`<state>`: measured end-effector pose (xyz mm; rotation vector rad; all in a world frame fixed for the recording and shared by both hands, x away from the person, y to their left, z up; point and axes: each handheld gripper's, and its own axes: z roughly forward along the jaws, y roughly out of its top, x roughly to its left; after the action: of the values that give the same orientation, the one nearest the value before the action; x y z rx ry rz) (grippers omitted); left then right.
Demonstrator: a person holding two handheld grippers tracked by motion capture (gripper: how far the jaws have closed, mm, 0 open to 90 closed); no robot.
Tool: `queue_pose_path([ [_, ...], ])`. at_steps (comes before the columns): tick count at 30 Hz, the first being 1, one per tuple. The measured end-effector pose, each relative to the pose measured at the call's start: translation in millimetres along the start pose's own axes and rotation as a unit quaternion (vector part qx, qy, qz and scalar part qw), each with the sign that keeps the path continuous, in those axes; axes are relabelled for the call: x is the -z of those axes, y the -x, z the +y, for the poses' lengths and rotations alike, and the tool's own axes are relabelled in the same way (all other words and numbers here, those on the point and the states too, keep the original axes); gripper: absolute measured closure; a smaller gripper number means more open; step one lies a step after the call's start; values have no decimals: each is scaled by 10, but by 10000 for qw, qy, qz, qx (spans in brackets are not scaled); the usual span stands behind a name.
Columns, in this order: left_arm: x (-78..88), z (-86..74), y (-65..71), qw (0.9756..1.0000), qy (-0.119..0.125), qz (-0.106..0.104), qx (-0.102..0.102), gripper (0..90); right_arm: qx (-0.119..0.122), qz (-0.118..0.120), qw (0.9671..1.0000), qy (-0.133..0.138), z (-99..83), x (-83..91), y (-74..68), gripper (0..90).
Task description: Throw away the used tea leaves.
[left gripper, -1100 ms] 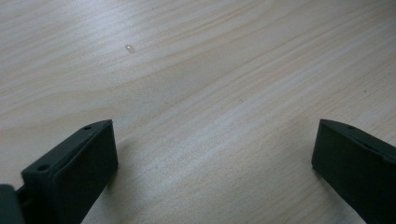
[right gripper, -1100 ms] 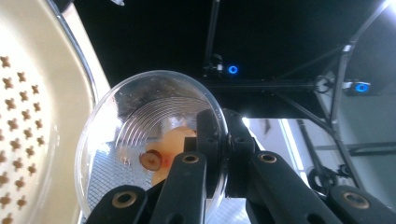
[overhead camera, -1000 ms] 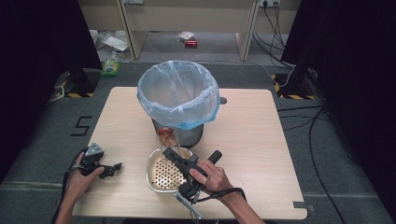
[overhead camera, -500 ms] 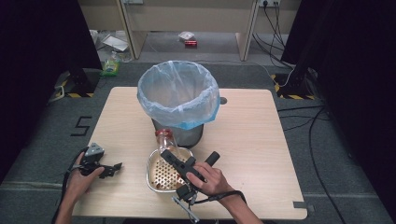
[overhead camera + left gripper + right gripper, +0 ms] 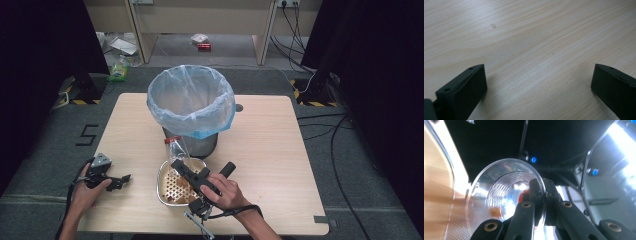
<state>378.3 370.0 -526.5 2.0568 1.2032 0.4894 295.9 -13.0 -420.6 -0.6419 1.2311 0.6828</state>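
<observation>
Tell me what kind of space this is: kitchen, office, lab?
Most likely a lab or data-recording studio, not a kitchen. Black curtains flank a lone wooden table, loose cables run across grey carpet with hazard-tape markers, and a floor mark reads "5".

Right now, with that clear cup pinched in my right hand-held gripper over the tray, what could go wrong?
1. The right hand-held gripper pinches only the thin rim of the clear plastic cup, so the cup could flex and slip out.
2. Orange bits sit inside the cup; tilting it short of the bag-lined bin may spill them on the table.
3. The cup hangs close to the bin's wall and could knock it.
</observation>
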Motion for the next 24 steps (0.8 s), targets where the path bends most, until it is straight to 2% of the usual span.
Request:
queue_pose_path([
  [5,1,0,0,10000,-1,-1,-1,0,32,108,9999,-45,20,-19,25,880],
  [8,1,0,0,10000,-6,-1,-4,0,-65,220,9997,-67,33,-25,35,879],
  [10,1,0,0,10000,-5,-1,-2,0,-439,329,9985,-90,33,-24,61,879],
  [11,1,0,0,10000,-2,-1,-2,0,-546,389,9977,-64,34,-26,100,878],
  [12,1,0,0,10000,-3,-1,-4,0,-930,469,9945,-124,36,-15,124,878],
  [13,1,0,0,10000,-2,-1,-3,0,-1329,649,9889,-168,26,-14,227,877],
  [14,1,0,0,10000,-1,-2,-1,0,-1329,649,9889,-168,26,-14,227,877],
  [15,1,0,0,10000,-1,-1,-2,0,-1514,720,9857,-178,14,-16,263,877],
  [16,0,0,0,10000,-1,-1,-1,0,-2047,1016,9732,-260,-23,-23,333,876],
  [17,0,0,0,10000,-1,-1,-1,0,-2047,1016,9732,-260,-23,-23,333,876],
  [18,1,0,0,10000,-2,-1,-2,0,-2493,1256,9595,-375,-54,-16,364,875],
  [19,1,0,0,10000,-2,-1,-2,0,-2493,1256,9595,-375,-54,-16,364,875],
  [20,1,0,0,10000,-3,-1,-2,0,-2620,1320,9550,-435,-67,-11,378,875],
  [21,1,0,0,10000,-3,-2,-1,0,-2805,1360,9491,-454,-87,-5,396,875],
  [22,1,0,0,10000,-3,-2,-2,0,-3034,1436,9407,-493,-111,1,422,875],
  [23,1,0,0,10000,-4,-2,-1,0,-3538,1518,9213,-549,-176,14,488,874],
  [24,1,0,0,10000,-4,-2,-1,0,-3538,1518,9213,-549,-176,14,488,874],
])
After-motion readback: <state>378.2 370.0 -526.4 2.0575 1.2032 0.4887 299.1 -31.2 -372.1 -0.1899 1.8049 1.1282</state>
